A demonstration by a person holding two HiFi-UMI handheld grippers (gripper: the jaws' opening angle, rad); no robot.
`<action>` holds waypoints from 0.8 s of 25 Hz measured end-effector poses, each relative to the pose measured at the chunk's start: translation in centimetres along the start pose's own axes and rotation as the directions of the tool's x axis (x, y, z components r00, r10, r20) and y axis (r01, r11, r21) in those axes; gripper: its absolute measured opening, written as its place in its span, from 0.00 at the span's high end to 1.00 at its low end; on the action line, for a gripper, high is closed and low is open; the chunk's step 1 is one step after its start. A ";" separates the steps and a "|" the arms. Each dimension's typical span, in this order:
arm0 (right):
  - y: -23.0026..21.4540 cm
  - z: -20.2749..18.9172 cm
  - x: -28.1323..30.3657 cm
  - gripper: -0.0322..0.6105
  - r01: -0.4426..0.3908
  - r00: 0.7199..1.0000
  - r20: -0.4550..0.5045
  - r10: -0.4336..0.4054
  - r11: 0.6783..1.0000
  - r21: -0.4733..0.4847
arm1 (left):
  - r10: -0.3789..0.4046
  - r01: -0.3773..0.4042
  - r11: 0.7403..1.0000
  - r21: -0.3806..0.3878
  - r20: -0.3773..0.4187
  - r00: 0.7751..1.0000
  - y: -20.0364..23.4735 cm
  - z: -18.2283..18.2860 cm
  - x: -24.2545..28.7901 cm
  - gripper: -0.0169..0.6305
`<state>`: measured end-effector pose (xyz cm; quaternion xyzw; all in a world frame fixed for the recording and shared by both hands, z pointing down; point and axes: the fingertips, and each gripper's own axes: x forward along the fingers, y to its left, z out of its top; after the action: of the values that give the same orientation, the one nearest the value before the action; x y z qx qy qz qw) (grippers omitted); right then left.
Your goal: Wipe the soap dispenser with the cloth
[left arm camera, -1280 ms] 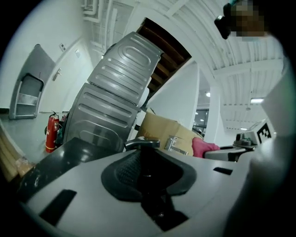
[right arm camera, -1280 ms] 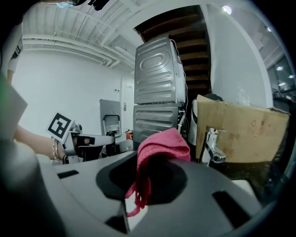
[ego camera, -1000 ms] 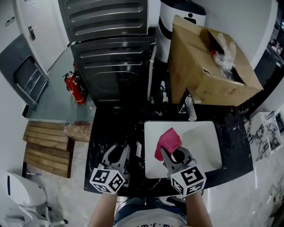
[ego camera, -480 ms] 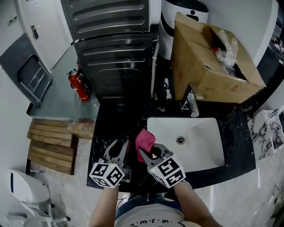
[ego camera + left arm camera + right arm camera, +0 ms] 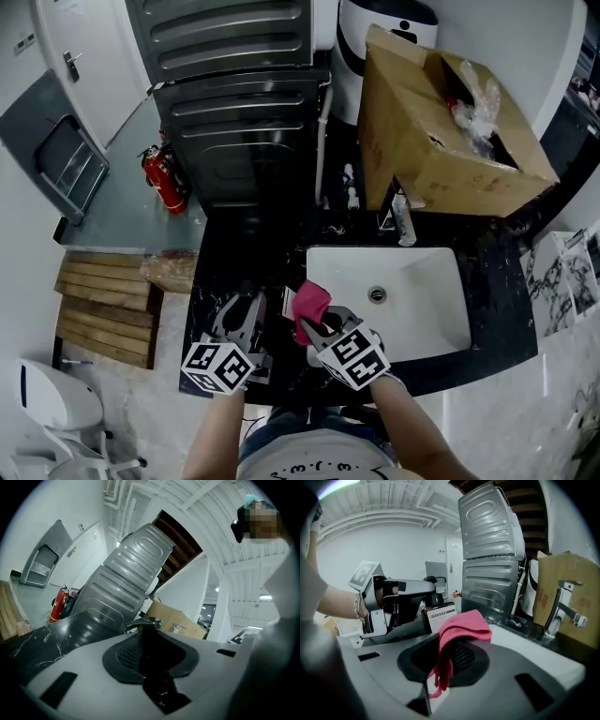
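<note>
A dark soap dispenser (image 5: pixel 439 615) with a white label and black pump stands over the black counter, left of the sink. My left gripper (image 5: pixel 255 314) is shut on it; in the left gripper view its dark body (image 5: pixel 154 667) fills the gap between the jaws. My right gripper (image 5: pixel 317 325) is shut on a pink cloth (image 5: pixel 309 302), which bunches above its jaws (image 5: pixel 461 627). The cloth hangs just right of the dispenser (image 5: pixel 286 305). I cannot tell whether the two touch. The right gripper view shows the left gripper (image 5: pixel 401 599) holding the bottle from the left.
A white sink basin (image 5: pixel 422 309) with a chrome faucet (image 5: pixel 401 220) lies to the right in the black marble counter (image 5: pixel 230 272). An open cardboard box (image 5: pixel 441 131) stands behind it. A grey metal appliance (image 5: pixel 244 112), a fire extinguisher (image 5: pixel 161 178) and wooden slats (image 5: pixel 98 309) sit beyond.
My right gripper has carried the pink cloth left and down, from over the sink basin to beside the dispenser. The left gripper has stayed in place with the bottle.
</note>
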<state>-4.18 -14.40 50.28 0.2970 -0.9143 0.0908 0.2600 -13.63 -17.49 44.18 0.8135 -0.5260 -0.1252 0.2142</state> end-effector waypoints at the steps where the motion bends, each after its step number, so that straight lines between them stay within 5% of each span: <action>1: -0.4 0.2 -0.3 0.87 0.005 1.000 0.009 -0.005 1.000 0.001 | 0.003 -0.003 1.000 -0.004 0.000 1.000 0.1 0.0 -0.1 0.83; 5: -2.9 2.7 -1.3 0.87 0.005 0.996 0.086 -0.006 1.000 0.011 | 0.007 -0.007 1.000 -0.012 -0.006 1.000 0.4 0.1 0.0 0.83; 12: -1.8 6.9 1.2 0.87 -0.107 0.986 0.116 0.117 0.991 -0.085 | 0.016 -0.016 1.000 -0.009 -0.010 1.000 0.3 -0.1 0.1 0.83; 20: -2.6 2.3 2.3 0.87 -0.079 0.997 -0.025 0.078 0.995 -0.057 | 0.024 -0.025 0.999 -0.025 -0.004 1.000 0.8 0.1 -0.3 0.83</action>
<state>-5.21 -18.37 49.54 0.2523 -0.9244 0.0778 0.2752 -14.41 -17.53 44.42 0.8044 -0.5340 -0.1278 0.2268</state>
